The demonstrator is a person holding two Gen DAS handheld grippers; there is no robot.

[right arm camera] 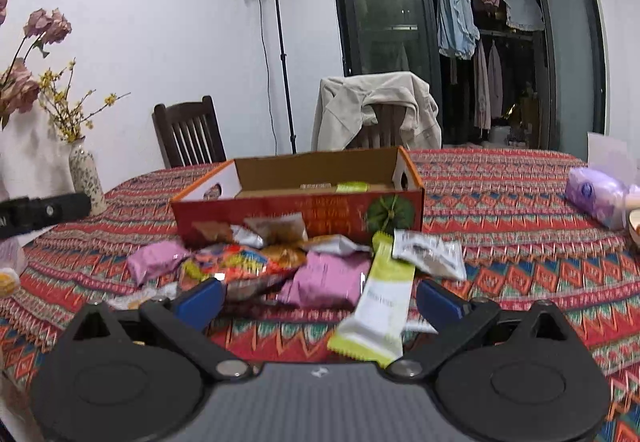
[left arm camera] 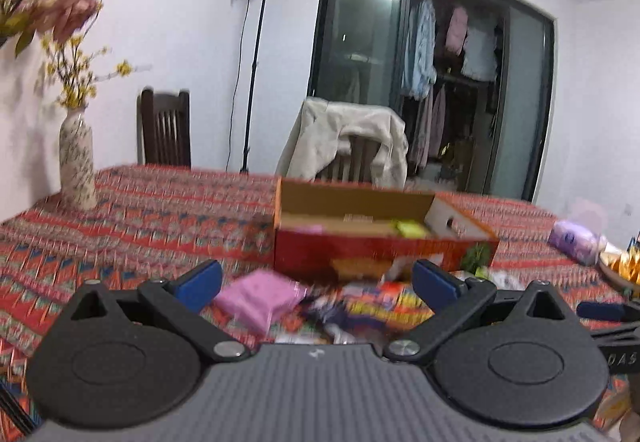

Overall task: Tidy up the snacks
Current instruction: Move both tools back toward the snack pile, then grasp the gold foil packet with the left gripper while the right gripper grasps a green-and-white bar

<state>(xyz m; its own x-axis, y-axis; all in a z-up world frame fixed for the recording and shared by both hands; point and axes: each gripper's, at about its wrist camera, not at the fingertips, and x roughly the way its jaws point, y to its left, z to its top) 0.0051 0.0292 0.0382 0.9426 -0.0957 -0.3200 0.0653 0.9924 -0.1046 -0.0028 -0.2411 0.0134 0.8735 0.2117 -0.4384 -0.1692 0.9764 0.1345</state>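
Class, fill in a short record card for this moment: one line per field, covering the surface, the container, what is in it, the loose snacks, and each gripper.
Surface: table under a patterned red cloth
Container: open red box, behind the snack pile
In box: a green packet; the rest is unclear
Loose snacks: pile in front of the box, including a pink packet, a green-and-white bar and a white sachet
Left gripper: open, empty, above the pile
Right gripper: open, holding nothing
Nearby: vase with flowers
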